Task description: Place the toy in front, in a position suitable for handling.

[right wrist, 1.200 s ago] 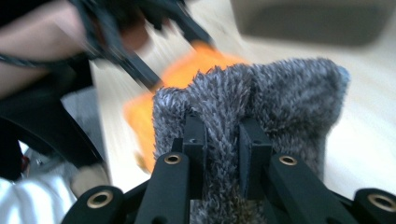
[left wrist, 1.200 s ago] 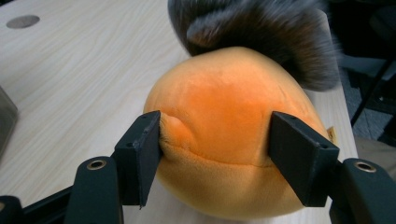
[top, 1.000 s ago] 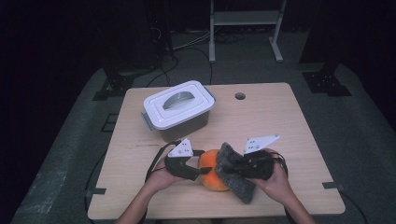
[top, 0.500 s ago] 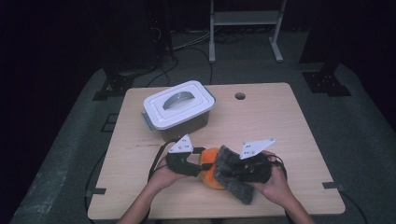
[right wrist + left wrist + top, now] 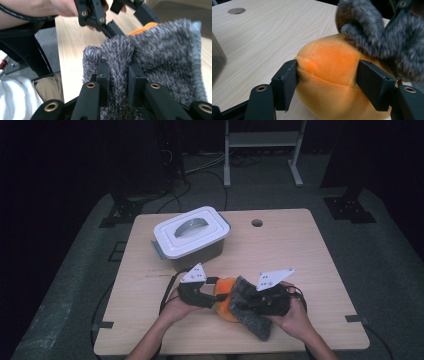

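On the near half of the table [image 5: 310,270] an orange plush [image 5: 224,299] lies between the two grippers, with a grey furry cloth [image 5: 250,312] draped over its right side and trailing toward the near edge. The left gripper [image 5: 207,299] comes in from the plush's left; in the left gripper view its jaws stand on either side of the plush [image 5: 329,75], the pads pressing into the soft orange surface, so it is grasping the plush. The right gripper [image 5: 245,302] comes in from the right; in the right gripper view its jaws are clenched on a raised fold of the cloth [image 5: 155,65], the fur bunched between the pads. In that same view the left gripper [image 5: 120,15] shows farther off, with a sliver of orange beside it. A lidded white bin [image 5: 190,237] stands well behind the plush, toward the table's far left, apart from both grippers.
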Tool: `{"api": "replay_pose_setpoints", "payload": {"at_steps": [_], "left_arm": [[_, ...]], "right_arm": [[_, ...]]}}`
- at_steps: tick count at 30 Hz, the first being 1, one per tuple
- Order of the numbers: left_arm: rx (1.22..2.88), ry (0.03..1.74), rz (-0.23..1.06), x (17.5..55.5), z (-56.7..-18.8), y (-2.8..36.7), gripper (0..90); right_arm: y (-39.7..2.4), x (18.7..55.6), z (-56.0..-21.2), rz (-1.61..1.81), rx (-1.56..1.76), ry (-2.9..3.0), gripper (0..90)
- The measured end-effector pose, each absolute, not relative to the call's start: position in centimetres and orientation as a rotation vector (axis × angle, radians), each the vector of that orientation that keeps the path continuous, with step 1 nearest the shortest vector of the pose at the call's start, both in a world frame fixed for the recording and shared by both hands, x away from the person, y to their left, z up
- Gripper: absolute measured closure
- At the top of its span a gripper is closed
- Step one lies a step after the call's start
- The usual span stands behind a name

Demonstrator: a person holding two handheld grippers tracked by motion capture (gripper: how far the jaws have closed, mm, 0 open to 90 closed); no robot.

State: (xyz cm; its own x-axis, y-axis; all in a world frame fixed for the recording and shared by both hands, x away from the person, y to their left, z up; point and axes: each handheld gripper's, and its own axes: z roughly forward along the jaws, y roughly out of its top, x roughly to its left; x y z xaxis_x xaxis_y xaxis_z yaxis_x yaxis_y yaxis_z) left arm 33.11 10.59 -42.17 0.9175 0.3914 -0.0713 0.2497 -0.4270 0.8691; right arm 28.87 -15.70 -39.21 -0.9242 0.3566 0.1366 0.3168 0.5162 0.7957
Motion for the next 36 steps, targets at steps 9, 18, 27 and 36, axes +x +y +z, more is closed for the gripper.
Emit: {"api": "replay_pose_setpoints", "payload": {"at_steps": [9,18,27,36], "left_arm": [[2.041,0.452,0.160,33.2,-42.1,10.8,33.2],[2.047,0.363,0.139,32.6,-41.8,10.2,30.9],[2.067,0.339,0.131,32.0,-41.7,9.4,31.4],[2.071,0.299,0.153,31.7,-41.6,9.2,31.3]], "right_arm": [[-17.3,29.3,-40.0,1.374,0.650,2.722,74.6],[-18.1,30.8,-39.4,1.457,0.742,2.650,74.6],[-17.7,29.8,-39.2,1.494,0.668,2.742,75.4],[-18.1,31.1,-39.3,1.481,0.726,2.710,75.6]]}}
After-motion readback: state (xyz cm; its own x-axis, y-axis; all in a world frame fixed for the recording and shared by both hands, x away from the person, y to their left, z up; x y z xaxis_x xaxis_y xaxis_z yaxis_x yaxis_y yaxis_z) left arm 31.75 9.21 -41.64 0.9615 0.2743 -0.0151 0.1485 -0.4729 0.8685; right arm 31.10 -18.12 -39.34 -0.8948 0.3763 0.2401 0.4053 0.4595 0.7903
